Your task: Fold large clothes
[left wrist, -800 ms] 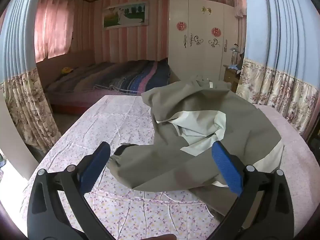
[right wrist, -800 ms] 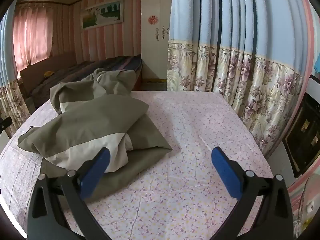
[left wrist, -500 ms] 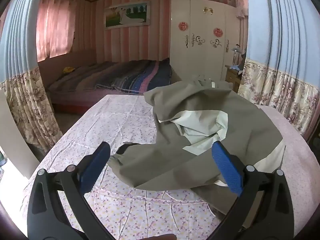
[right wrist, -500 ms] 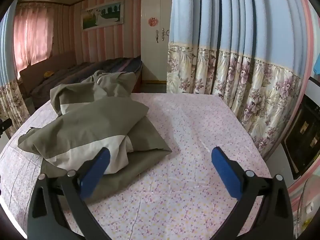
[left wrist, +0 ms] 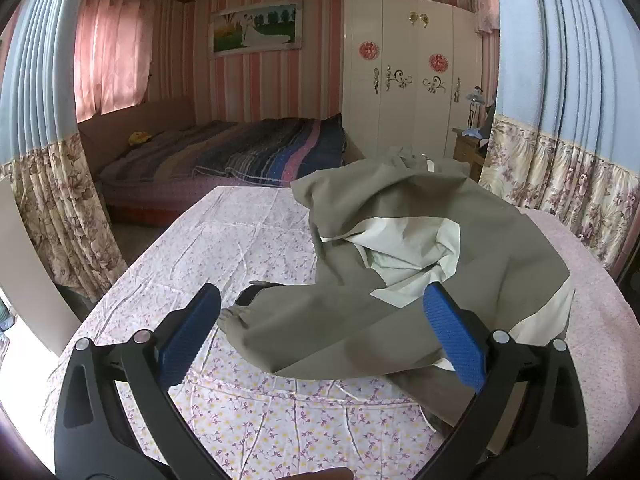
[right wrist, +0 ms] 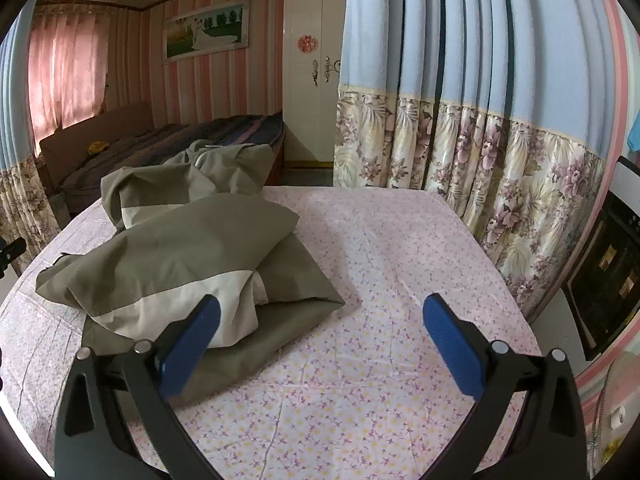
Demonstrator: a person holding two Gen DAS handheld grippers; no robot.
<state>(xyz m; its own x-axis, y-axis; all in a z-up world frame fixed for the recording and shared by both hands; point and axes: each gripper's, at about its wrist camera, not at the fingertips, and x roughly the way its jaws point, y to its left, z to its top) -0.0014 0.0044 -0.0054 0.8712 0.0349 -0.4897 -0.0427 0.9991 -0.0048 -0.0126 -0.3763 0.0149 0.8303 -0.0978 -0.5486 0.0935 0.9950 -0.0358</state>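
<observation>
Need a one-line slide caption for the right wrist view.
Open right gripper hovers over the floral tablecloth, beside a crumpled olive jacket.

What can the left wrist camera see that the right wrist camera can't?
Only the left wrist view shows the jacket's dark cuff, a lamp on a small cabinet, and two red flower stickers on the wardrobe. Only the right wrist view shows a dark appliance at the right edge. Both show the olive jacket crumpled on the flowery tablecloth, the bed, the framed picture, and a wide-open tool with blue pads holding nothing.
</observation>
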